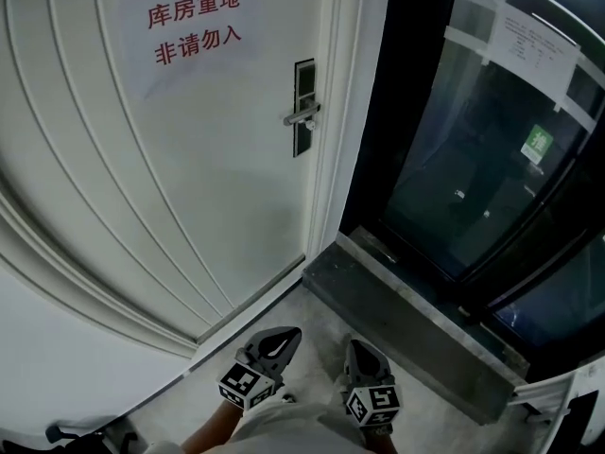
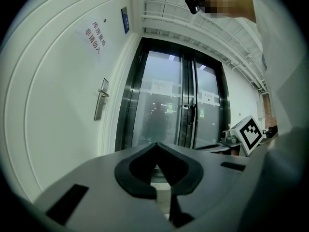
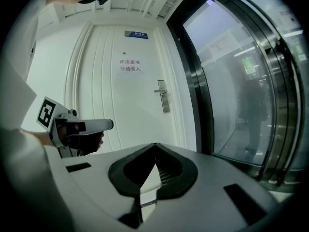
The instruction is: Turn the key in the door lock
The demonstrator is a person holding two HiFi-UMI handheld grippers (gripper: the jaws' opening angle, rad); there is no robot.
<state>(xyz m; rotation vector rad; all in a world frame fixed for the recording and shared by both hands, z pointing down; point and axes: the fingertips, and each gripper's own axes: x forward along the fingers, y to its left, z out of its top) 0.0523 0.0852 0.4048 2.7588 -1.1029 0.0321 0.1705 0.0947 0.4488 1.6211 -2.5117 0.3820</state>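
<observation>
The lock point(image 1: 304, 78) and its handle point(image 1: 302, 115) sit near the right edge of the white door point(image 1: 189, 178), below and right of the door's red sign point(image 1: 194, 28). Whether a key is in the lock cannot be made out. The left gripper point(image 1: 281, 337) and right gripper point(image 1: 357, 350) are low, well apart from the door, each with its fingers clenched together on nothing.

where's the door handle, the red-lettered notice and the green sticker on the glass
door handle point(image 1: 302, 116), head view, on the silver lever
red-lettered notice point(image 1: 194, 28), head view, between the two rows of characters
green sticker point(image 1: 538, 144), head view, its centre
</observation>
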